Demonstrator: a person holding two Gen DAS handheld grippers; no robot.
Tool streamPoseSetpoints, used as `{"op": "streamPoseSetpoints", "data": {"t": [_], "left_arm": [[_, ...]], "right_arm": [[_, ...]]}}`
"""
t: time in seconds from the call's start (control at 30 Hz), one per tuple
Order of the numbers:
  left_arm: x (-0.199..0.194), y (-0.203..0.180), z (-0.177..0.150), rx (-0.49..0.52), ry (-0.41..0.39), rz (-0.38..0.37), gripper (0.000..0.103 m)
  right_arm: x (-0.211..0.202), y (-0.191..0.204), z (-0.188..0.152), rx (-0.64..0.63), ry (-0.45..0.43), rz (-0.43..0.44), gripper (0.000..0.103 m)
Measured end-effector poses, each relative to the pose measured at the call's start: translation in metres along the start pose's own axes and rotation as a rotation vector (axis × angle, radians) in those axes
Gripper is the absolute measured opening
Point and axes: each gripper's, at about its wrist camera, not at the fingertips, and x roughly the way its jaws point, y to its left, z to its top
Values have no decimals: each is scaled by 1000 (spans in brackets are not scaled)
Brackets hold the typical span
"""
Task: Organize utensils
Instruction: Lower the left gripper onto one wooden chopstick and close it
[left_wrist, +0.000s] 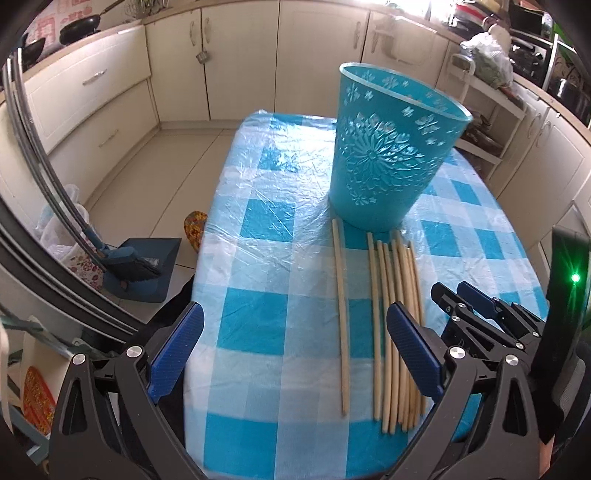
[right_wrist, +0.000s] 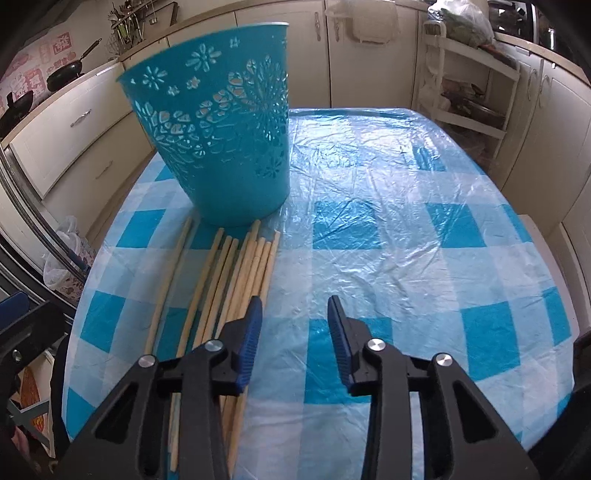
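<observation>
Several wooden chopsticks (left_wrist: 397, 332) lie side by side on the blue checked tablecloth (left_wrist: 258, 258), with a single chopstick (left_wrist: 341, 314) apart to their left. A teal cut-out basket (left_wrist: 388, 147) stands upright just beyond their far tips. My left gripper (left_wrist: 295, 343) is open and empty, above the near table edge, left of the bundle. My right gripper (right_wrist: 295, 332) is open and empty, hovering just right of the chopsticks (right_wrist: 240, 280), with the basket (right_wrist: 221, 136) ahead to the left. The right gripper also shows in the left wrist view (left_wrist: 476, 306).
The table (right_wrist: 424, 221) is covered in clear crinkled plastic. Cream kitchen cabinets (left_wrist: 240, 66) ring the room. A dustpan and brush (left_wrist: 140, 266) lie on the floor at the left. A white shelf rack (right_wrist: 469, 92) stands beyond the table's far right.
</observation>
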Motion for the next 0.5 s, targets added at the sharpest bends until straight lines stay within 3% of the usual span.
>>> {"op": "streamPoseSetpoints", "data": {"t": [0.33, 0.5], "left_arm": [[59, -4, 22, -10, 63, 50, 95], [82, -10, 29, 9, 87, 83, 87]], "right_arm": [[16, -2, 6, -50, 0, 24, 29], [20, -5, 10, -88, 12, 33, 11]]}}
